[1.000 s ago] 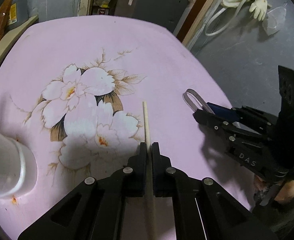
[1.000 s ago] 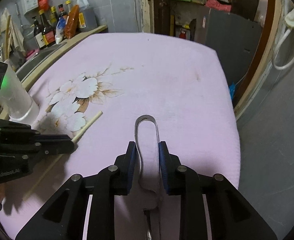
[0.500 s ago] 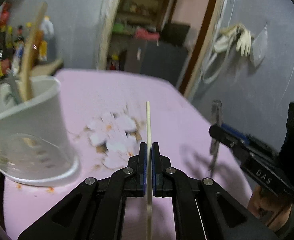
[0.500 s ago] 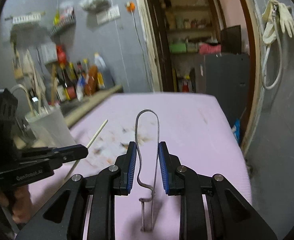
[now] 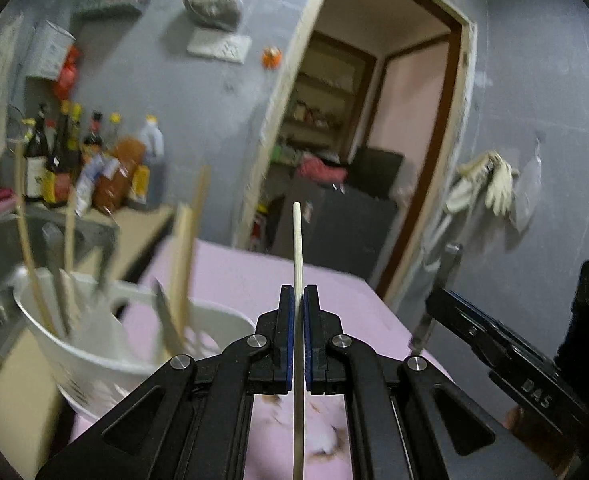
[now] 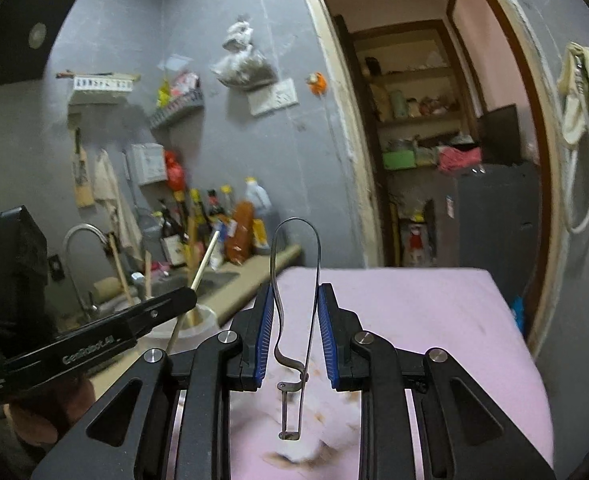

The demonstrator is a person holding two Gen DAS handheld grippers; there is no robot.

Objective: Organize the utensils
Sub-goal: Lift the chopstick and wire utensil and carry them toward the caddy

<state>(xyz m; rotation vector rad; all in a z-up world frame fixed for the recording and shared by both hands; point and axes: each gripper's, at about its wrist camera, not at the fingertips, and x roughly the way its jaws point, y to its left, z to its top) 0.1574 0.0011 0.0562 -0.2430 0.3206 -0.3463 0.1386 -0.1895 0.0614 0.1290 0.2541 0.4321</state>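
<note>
We see the tabletop (image 6: 434, 312) first, draped in a soft pink cloth with a pale flower print. At its left edge stands a white plastic holder (image 5: 94, 344), round and smooth, with wooden sticks and metal handles leaning in it. Our left tool (image 5: 299, 300) is clenched on a thin, round wooden chopstick (image 5: 297, 248), raised above the cloth beside the holder. Our right tool (image 6: 296, 300) grasps springy bent-metal tongs (image 6: 294, 264), lifted too.
</note>
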